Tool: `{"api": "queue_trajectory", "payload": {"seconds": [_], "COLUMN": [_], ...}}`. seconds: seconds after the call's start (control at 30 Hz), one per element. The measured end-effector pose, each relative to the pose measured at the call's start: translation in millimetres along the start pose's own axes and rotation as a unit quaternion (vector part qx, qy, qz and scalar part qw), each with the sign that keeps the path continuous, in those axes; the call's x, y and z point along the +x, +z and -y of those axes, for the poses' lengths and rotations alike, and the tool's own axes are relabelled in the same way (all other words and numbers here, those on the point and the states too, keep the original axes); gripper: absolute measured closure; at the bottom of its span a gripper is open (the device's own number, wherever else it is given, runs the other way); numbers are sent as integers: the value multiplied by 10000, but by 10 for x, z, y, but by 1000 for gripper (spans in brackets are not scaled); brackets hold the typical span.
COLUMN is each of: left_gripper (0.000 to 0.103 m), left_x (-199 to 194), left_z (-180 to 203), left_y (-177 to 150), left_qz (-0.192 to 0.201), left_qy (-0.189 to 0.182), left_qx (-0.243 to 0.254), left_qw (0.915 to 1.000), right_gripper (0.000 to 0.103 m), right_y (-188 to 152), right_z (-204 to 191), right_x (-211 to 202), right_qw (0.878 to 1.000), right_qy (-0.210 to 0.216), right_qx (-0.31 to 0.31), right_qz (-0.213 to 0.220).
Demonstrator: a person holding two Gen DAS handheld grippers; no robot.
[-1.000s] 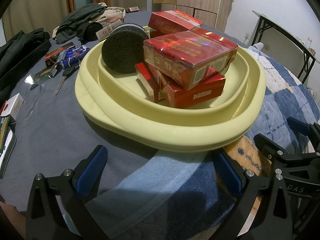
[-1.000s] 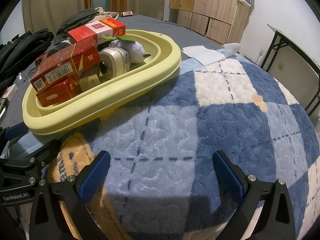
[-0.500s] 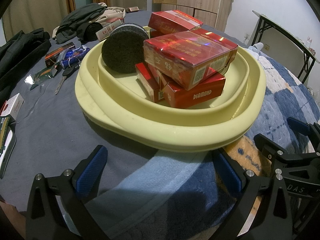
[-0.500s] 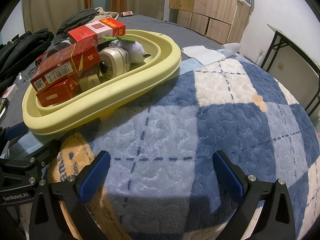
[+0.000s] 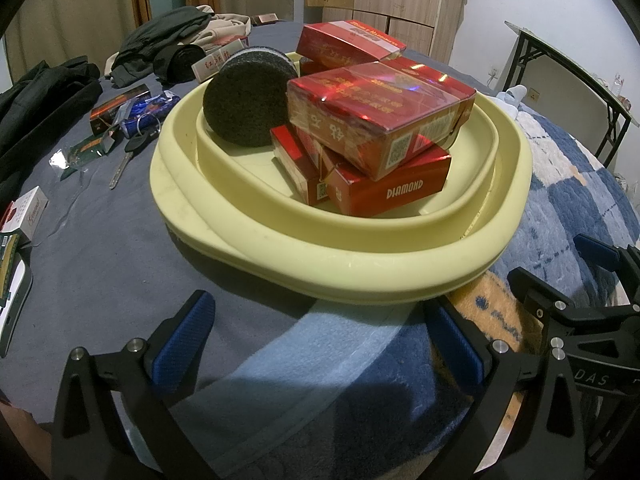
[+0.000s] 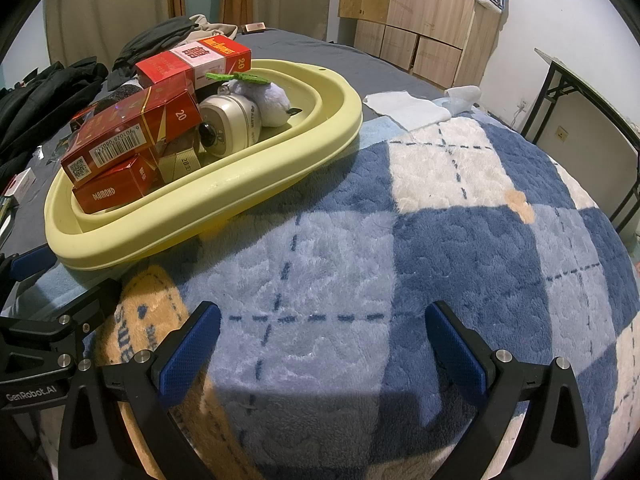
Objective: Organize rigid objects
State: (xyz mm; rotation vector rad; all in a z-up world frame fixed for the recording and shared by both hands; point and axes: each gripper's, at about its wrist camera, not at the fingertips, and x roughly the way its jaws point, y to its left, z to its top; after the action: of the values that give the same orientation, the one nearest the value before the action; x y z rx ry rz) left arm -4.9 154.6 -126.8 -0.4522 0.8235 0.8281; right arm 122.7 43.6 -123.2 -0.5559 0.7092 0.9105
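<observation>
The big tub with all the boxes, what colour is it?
The tub is pale yellow, clearest in the left wrist view.

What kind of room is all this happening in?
Probably a bedroom: a fleecy checked blanket covers a bed-like surface, a wooden wardrobe stands behind, and clothes lie heaped at the far edge.

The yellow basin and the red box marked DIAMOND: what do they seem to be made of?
The yellow basin looks like moulded plastic, matte with faint shine on its smooth, rounded rim. The DIAMOND box seems to be printed cardboard, glossy, with sharp folded edges.
</observation>
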Motion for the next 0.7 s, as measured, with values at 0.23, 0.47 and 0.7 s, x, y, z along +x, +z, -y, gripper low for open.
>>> {"api": "queue_trajectory", "payload": {"seconds": [0.23,0.47,0.7], "left_gripper": [0,0,0], "left_x": [0,0,0], "left_z": [0,0,0], "left_y": [1,0,0], "left_qz": [0,0,0], "left_qy": [0,0,0], "left_qx": [0,0,0], "left_qw": [10000,10000,10000], "right_gripper": [0,0,0], "right_y": [0,-1,-5], "right_z": [0,2,8], "right_x": [0,-2,-9], "right_qw": [10000,10000,10000], "right_qy": [0,0,0], "right_qx": [0,0,-1], "right_qz": [0,0,0]}}
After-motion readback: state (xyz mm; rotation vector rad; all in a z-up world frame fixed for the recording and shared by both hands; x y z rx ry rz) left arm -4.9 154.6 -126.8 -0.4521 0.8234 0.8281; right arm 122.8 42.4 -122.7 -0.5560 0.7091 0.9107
